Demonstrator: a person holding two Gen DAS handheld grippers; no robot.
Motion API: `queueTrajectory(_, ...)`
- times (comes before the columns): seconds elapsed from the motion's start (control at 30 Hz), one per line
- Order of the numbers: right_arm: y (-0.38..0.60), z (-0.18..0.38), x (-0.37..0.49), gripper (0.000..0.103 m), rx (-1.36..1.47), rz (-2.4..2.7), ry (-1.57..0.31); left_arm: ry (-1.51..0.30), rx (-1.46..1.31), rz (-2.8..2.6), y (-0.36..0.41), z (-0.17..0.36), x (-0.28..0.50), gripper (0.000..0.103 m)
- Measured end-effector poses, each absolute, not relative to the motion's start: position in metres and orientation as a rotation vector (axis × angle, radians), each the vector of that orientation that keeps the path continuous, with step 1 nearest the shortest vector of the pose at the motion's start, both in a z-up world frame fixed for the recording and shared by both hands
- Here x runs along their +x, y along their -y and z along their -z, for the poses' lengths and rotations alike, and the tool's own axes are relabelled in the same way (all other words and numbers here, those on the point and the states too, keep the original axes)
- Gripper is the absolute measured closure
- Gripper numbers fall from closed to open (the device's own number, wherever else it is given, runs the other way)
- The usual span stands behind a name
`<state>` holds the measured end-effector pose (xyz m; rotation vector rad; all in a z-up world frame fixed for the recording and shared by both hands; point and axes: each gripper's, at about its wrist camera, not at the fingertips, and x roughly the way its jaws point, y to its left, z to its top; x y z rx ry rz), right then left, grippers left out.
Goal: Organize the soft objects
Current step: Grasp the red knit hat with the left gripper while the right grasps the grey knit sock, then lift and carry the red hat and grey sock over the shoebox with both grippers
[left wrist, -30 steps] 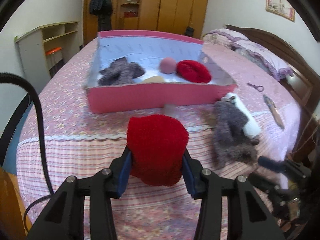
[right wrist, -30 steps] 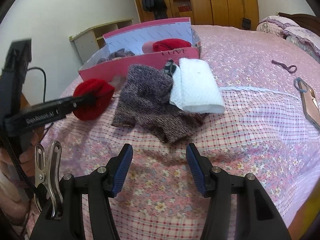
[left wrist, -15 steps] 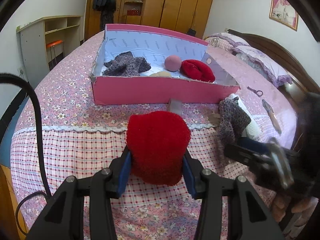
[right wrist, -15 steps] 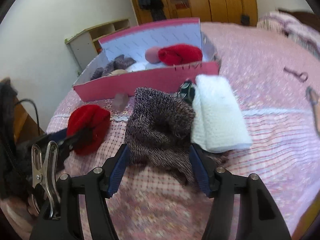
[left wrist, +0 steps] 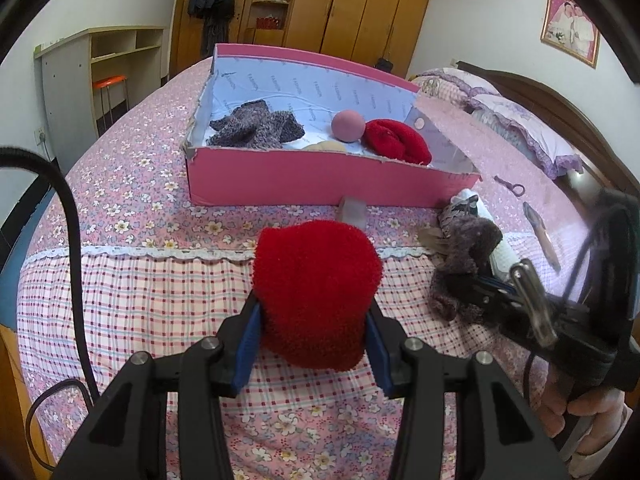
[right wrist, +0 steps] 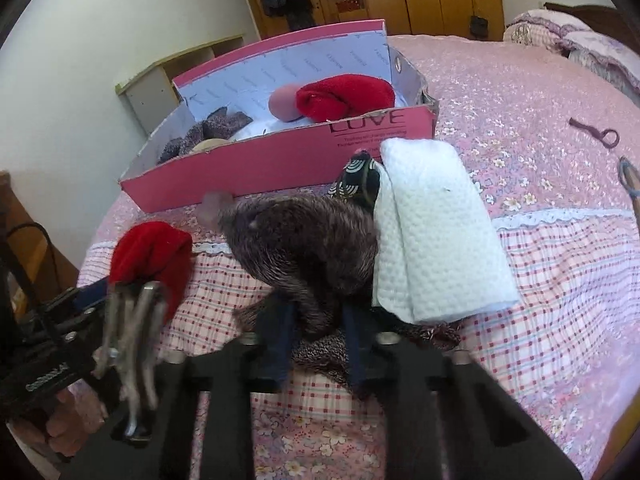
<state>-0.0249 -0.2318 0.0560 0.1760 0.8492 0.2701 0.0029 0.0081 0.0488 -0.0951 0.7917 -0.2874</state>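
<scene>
My left gripper point(left wrist: 312, 320) is shut on a red fluffy sock point(left wrist: 316, 288) and holds it above the bed, in front of the pink box point(left wrist: 320, 176). The sock also shows in the right wrist view point(right wrist: 154, 256). My right gripper point(right wrist: 316, 320) is shut on the near edge of a grey-brown knit sock point(right wrist: 308, 236), which bunches up beside a white folded cloth point(right wrist: 432, 232). The pink box point(right wrist: 280, 156) holds a grey sock point(left wrist: 256, 128), a pink ball point(left wrist: 349, 126) and a red sock point(left wrist: 396, 142).
A small patterned dark item point(right wrist: 358, 178) lies between the knit sock and the box. A small translucent block point(left wrist: 352, 210) sits against the box front. A hair tie point(right wrist: 596, 134) and a phone point(left wrist: 540, 236) lie on the bed to the right. Pillows point(left wrist: 524, 120) are at the far right.
My right gripper has moved forward onto the grey-brown sock and closed on it, bunching it up. My left gripper has carried the red sock closer to the pink box.
</scene>
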Motion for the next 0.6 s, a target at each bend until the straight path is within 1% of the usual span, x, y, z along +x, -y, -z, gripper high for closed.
queueTrajectory(0.07, 0.233, -0.058, -0.030, 0.091, 0.178, -0.278, -0.838, -0.792, -0.095, 0.288, -0.008, -0.049, 0.003, 0.054)
queueTrajectory(0.33, 0.220, -0.075, -0.064, 0.091, 0.152, -0.490, -0.802, -0.797, -0.105, 0.286, -0.011, -0.048, 0.002, 0.054)
queueTrajectory(0.6, 0.241, -0.054, -0.068, 0.091, 0.172, -0.397, -0.897, -0.795, -0.102, 0.281, -0.011, -0.048, 0.000, 0.053)
